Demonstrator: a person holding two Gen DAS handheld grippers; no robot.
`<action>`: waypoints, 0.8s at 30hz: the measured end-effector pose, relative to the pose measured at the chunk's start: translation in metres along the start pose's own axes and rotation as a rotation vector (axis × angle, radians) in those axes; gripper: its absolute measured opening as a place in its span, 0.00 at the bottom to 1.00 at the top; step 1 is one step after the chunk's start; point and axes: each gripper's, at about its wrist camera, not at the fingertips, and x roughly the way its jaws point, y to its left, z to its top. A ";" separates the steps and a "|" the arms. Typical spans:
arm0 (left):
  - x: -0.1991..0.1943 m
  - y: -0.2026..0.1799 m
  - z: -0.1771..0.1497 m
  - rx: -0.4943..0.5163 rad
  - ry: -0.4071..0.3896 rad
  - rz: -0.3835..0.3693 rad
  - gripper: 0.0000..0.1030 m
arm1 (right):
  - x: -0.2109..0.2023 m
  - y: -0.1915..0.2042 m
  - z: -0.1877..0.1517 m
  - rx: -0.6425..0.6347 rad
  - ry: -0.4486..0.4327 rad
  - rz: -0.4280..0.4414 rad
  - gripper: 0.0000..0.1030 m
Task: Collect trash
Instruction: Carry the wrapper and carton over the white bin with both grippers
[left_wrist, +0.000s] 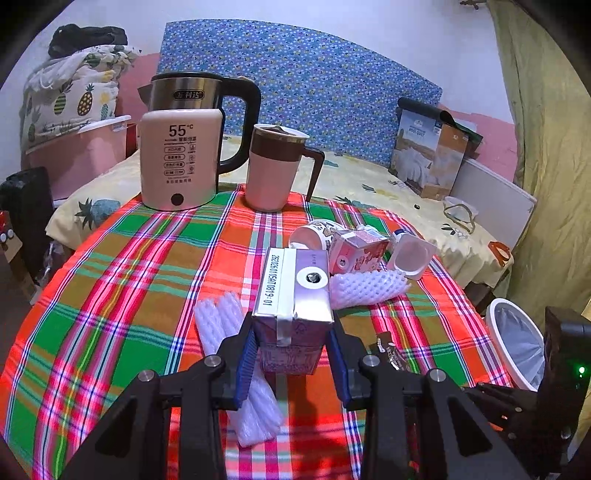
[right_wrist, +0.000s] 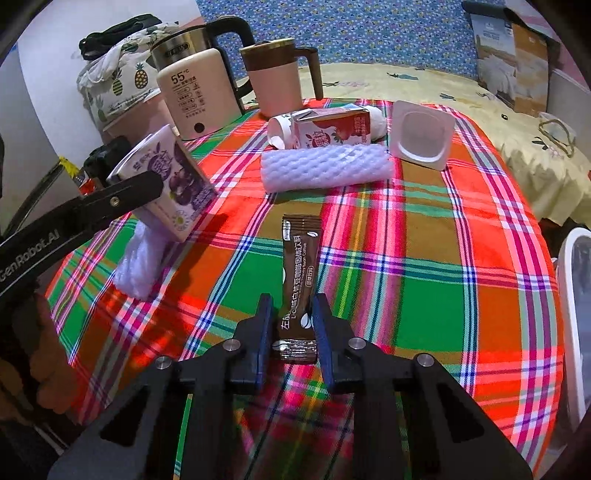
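Observation:
My left gripper (left_wrist: 291, 341) is shut on a purple drink carton (left_wrist: 293, 291) and holds it above the plaid tablecloth (left_wrist: 129, 280); the carton also shows in the right wrist view (right_wrist: 173, 184). My right gripper (right_wrist: 293, 317) is shut on a brown coffee sachet (right_wrist: 299, 273), which sticks forward over the cloth. Other trash lies farther back: a white foam net (right_wrist: 325, 168), a red strawberry carton (right_wrist: 332, 127), a tipped paper cup (right_wrist: 279, 129) and a white plastic tub (right_wrist: 423, 134). A second foam net (left_wrist: 236, 365) lies under the left gripper.
A pink kettle (left_wrist: 179, 147) and a pink mug (left_wrist: 275, 170) stand at the table's far edge. A white trash bin with a liner (left_wrist: 517, 343) stands off the table's right side. A bed with a box (left_wrist: 432, 155) lies behind.

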 end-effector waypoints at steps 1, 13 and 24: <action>-0.003 -0.001 -0.001 -0.001 -0.001 0.001 0.35 | -0.002 -0.001 -0.001 0.002 -0.004 -0.003 0.23; -0.034 -0.030 -0.018 0.028 -0.003 -0.013 0.35 | -0.034 -0.016 -0.015 0.041 -0.058 0.008 0.18; -0.058 -0.061 -0.039 0.059 0.015 -0.034 0.35 | -0.066 -0.027 -0.029 0.067 -0.111 0.034 0.18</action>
